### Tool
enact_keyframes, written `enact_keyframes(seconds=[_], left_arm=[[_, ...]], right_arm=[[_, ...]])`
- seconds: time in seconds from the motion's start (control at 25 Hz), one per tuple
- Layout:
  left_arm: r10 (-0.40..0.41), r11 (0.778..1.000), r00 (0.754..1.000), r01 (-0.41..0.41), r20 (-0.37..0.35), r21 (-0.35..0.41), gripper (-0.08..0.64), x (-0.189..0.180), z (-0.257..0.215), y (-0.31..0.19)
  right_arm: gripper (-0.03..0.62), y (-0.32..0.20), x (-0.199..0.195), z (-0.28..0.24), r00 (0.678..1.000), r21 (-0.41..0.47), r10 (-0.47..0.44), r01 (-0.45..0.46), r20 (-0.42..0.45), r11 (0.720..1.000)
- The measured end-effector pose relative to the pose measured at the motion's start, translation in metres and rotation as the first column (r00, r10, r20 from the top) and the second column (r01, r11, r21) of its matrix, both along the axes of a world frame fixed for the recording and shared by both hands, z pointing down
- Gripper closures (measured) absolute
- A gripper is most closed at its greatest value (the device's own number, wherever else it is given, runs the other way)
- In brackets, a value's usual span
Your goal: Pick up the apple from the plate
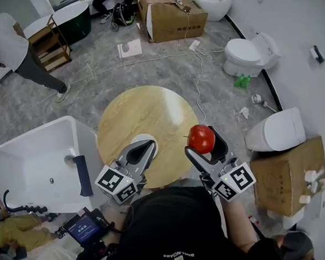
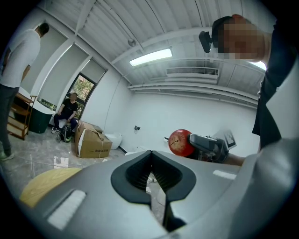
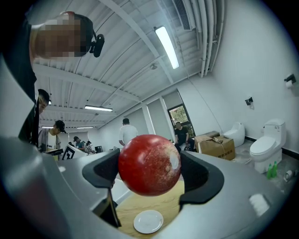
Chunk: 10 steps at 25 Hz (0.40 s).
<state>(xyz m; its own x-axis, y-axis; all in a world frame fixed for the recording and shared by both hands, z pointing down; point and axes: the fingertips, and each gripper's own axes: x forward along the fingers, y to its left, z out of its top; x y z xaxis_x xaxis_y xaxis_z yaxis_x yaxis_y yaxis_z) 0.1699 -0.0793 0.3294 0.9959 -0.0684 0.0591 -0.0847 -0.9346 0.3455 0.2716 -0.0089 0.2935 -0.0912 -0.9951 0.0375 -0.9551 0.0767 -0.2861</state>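
Observation:
My right gripper (image 1: 203, 142) is shut on a red apple (image 1: 201, 139), held up in the air over the right edge of the round wooden table (image 1: 141, 114). In the right gripper view the apple (image 3: 149, 164) fills the space between the jaws, and the empty white plate (image 3: 148, 221) lies far below on the table. In the head view the plate (image 1: 137, 139) is mostly hidden under my left gripper (image 1: 148, 145), which is shut with nothing in it. The left gripper view shows its jaws (image 2: 150, 173) closed together, with the apple (image 2: 181, 142) off to the right.
A white basin (image 1: 35, 162) stands left of the table. Toilets (image 1: 248, 52) and cardboard boxes (image 1: 170, 13) are around the floor, with cables across it. A person (image 1: 20, 55) stands at the far left. Another cardboard box (image 1: 287, 177) sits at my right.

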Motion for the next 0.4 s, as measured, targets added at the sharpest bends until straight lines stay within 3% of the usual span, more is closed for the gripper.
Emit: enact_keyframes(seconds=[0.4], left_arm=[[0.001,1.0,1.0,-0.001,0.002,0.008,0.54,0.0002,-0.0088,0.0007]], right_arm=[[0.187,0.0036,-0.0001,-0.0023,1.0,-0.002,0.001,-0.001,0.003,1.0]])
